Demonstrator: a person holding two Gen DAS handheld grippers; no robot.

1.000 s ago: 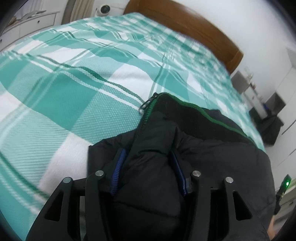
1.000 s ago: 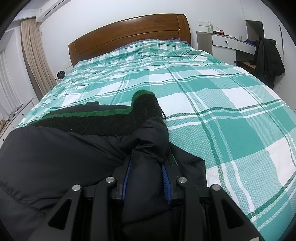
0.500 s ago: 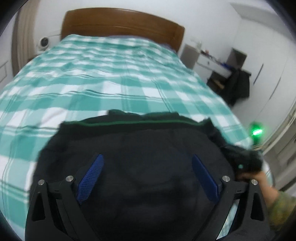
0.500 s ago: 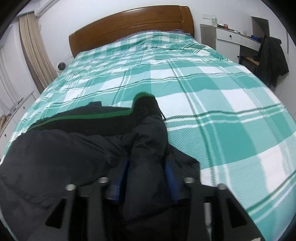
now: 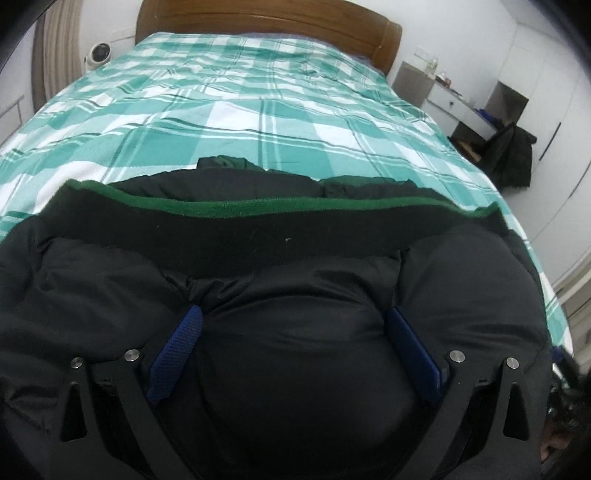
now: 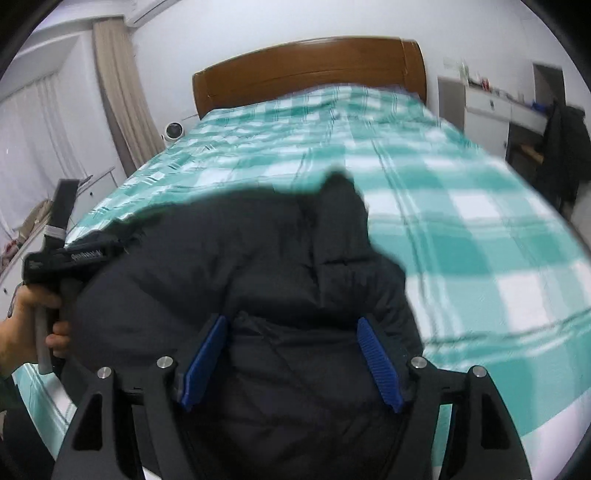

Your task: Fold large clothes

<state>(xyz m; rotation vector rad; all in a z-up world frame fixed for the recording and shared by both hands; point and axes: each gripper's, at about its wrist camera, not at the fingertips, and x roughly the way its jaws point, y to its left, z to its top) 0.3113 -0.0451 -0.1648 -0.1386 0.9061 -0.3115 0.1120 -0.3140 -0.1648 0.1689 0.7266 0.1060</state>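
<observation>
A black puffer jacket (image 5: 295,280) with a green-edged black collar (image 5: 258,208) lies bunched at the near end of the bed. It also shows in the right wrist view (image 6: 258,280). My left gripper (image 5: 293,328) is open, its blue pads wide apart over the jacket's padded back. My right gripper (image 6: 291,343) is open too, its pads spread over the jacket's right part. The left gripper's body (image 6: 70,254), held by a hand, shows at the left of the right wrist view.
The bed has a green and white checked cover (image 5: 280,103) and a wooden headboard (image 5: 266,18). A white desk (image 5: 458,107) and a chair with a dark coat (image 5: 513,155) stand to the right. Curtains (image 6: 122,110) and a small white fan (image 6: 173,131) are on the left.
Both grippers have opened and let go of the jacket: the left half a second ago, the right just now. The left gripper has swung to face the headboard. The jacket has settled flatter.
</observation>
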